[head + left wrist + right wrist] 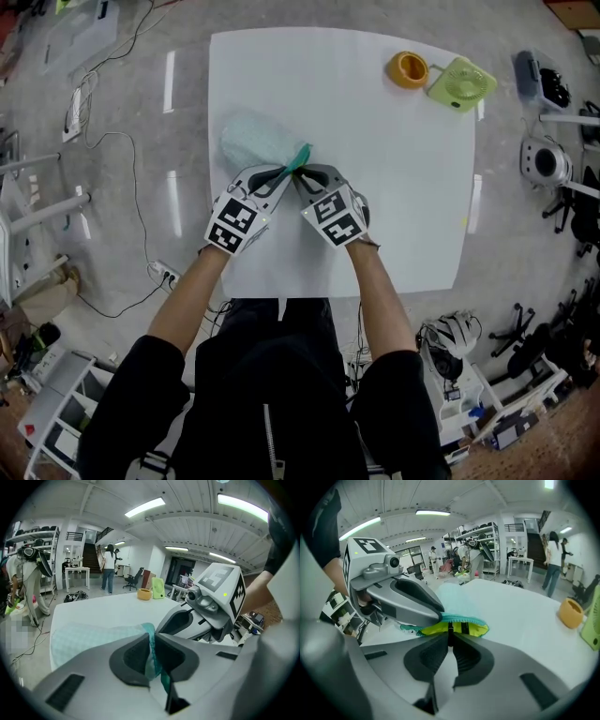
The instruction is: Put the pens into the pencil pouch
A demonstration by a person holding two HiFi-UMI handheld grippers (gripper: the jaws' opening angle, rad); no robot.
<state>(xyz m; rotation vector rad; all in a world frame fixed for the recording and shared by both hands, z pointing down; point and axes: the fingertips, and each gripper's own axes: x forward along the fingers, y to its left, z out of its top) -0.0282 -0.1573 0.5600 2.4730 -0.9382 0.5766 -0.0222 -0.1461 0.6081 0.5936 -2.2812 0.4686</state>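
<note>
Right now both tools are crowded onto one end of the pencil pouch [253,141], which lies flat on the white table [394,187] and stretches off toward ten o'clock from the grippers. Left gripper [152,641]: jaws almost fully together, pinching the teal trim at the pouch's mouth. That looks like an anchor hold, pinning the soft fabric so it can't slide or bunch when the other side pulls. Right gripper [450,637]: jaws just as tight, clamped on a thin dark tab [450,629] at the lip of the opening. It could be the zip pull or the tip of a pen, and I can't tell which. From the right gripper view the mouth gapes a little, showing the yellow-green lining [476,629] with a dark stripe or two inside, possibly pens. No loose pens show anywhere on the table, so my read is that the filling is done or nearly so, and this two-handed grip is about working the opening. Over at one o'clock on the far corner, an orange cup [408,68] and a small green fan [461,82] sit well clear of the action. The risk is that the fabric slips out of the left pinch when the right side pulls.
</note>
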